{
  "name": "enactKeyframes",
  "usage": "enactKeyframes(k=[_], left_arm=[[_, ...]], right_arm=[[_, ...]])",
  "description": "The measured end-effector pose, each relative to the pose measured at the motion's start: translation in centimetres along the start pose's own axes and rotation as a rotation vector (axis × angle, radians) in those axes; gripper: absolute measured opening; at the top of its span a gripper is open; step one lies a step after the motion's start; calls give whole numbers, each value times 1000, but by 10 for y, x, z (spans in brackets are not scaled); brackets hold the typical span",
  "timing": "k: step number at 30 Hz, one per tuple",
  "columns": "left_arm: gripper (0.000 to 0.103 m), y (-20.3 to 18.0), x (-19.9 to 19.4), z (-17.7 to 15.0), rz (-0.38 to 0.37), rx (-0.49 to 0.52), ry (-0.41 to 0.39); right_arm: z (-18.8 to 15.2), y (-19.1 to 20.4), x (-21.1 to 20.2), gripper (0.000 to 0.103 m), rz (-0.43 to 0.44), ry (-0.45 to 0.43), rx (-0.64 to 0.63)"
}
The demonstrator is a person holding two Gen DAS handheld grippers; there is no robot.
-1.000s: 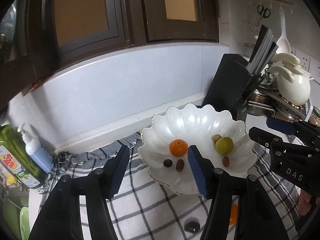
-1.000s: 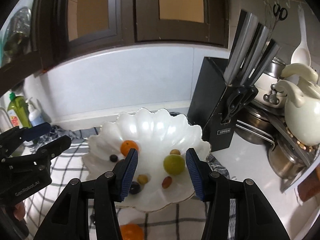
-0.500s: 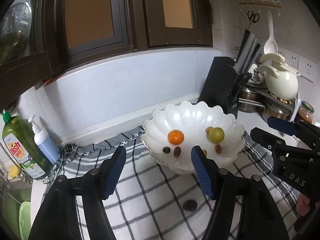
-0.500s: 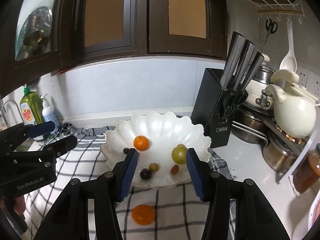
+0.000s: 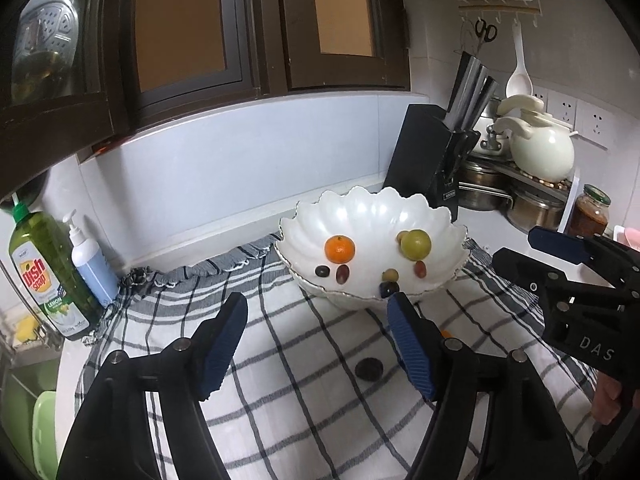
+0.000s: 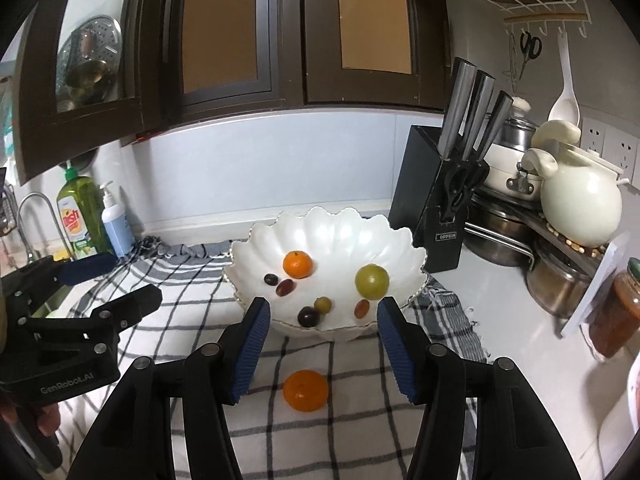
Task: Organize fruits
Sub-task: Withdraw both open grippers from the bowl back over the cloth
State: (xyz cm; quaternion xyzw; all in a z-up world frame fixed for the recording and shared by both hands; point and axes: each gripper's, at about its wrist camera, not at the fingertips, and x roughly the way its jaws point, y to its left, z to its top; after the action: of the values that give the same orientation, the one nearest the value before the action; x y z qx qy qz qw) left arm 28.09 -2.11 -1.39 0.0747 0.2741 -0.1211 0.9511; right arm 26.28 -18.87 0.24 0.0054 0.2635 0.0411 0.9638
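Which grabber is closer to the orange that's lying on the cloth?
Right. The right gripper hangs open just above the loose orange. The left gripper sits to the orange's left, over a dark grape.

Dim, soft indoor light; strong fisheye warp, dark corners.

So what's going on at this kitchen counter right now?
A person is sorting fruit with a handheld gripper in each hand. The white scalloped bowl already holds a tangerine, a green fruit and several grapes. Still on the checked cloth are a second tangerine and a dark grape. The left gripper and right gripper are both empty, their jaws having just been opening, with nothing between them.
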Motion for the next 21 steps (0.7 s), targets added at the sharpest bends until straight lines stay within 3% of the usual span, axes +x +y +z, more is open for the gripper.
enactKeyframes(k=[8,21], left_arm=[[72,-3,-6,-18,1,36,-6],[72,-13,2,-49,-12,99,38]], right_arm=[[-15,6,-5,62,-25,-1,-42],[-44,7,12,62,-9,91,-49]])
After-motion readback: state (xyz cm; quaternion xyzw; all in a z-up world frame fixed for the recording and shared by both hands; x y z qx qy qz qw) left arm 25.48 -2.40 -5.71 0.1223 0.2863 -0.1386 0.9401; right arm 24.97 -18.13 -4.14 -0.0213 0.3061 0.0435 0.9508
